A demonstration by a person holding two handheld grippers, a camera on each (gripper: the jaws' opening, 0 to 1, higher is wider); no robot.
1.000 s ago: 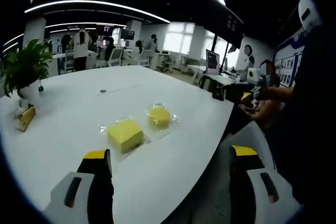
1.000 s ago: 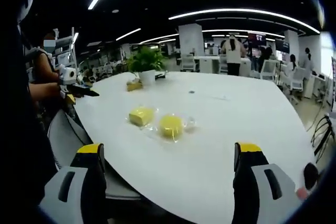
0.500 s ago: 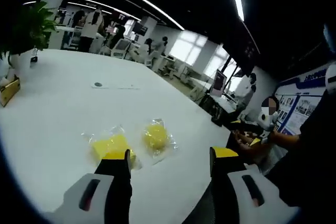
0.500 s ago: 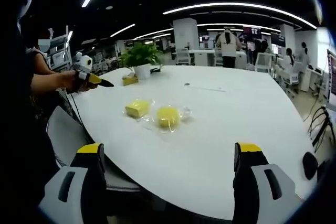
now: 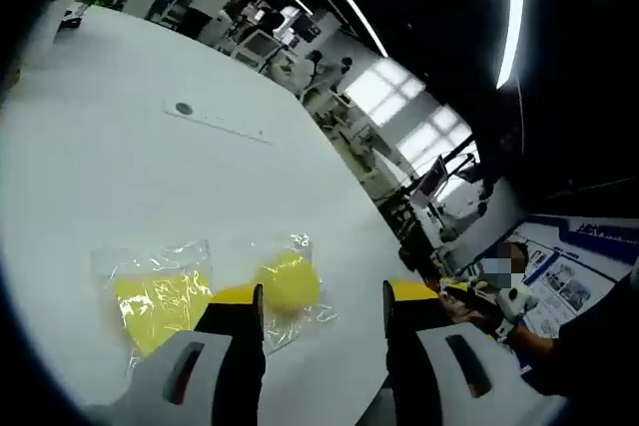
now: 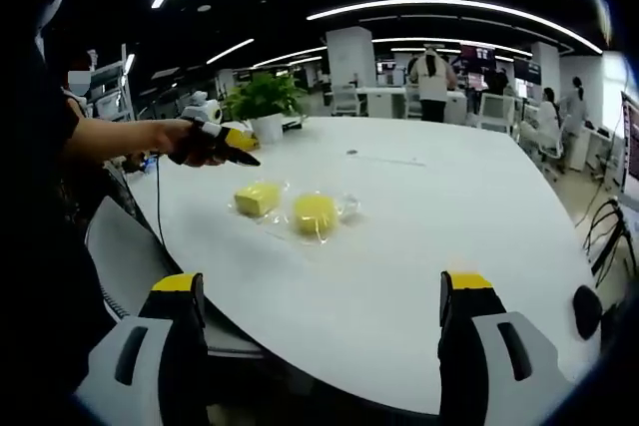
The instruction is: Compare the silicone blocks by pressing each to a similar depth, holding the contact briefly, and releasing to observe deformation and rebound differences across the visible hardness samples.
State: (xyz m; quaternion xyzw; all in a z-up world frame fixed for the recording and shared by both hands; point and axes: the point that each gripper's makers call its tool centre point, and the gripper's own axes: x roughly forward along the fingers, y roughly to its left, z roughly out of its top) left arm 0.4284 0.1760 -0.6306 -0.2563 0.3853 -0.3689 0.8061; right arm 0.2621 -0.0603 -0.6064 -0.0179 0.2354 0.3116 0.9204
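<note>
In the left gripper view, the left gripper hangs just above the table with jaws spread; the square block and the round block lie bagged beside its tips. In the right gripper view, the right gripper waits spread, well back; lower squarely onto one block, pressing gently so the bag does not slide.

Large white rounded surface. On it: two yellow silicone samples in clear plastic bags, side by side near the edge — square block and round block, bags just touching. Same pair from the left gripper view: square block, round block. Potted plant at the far end.
</note>
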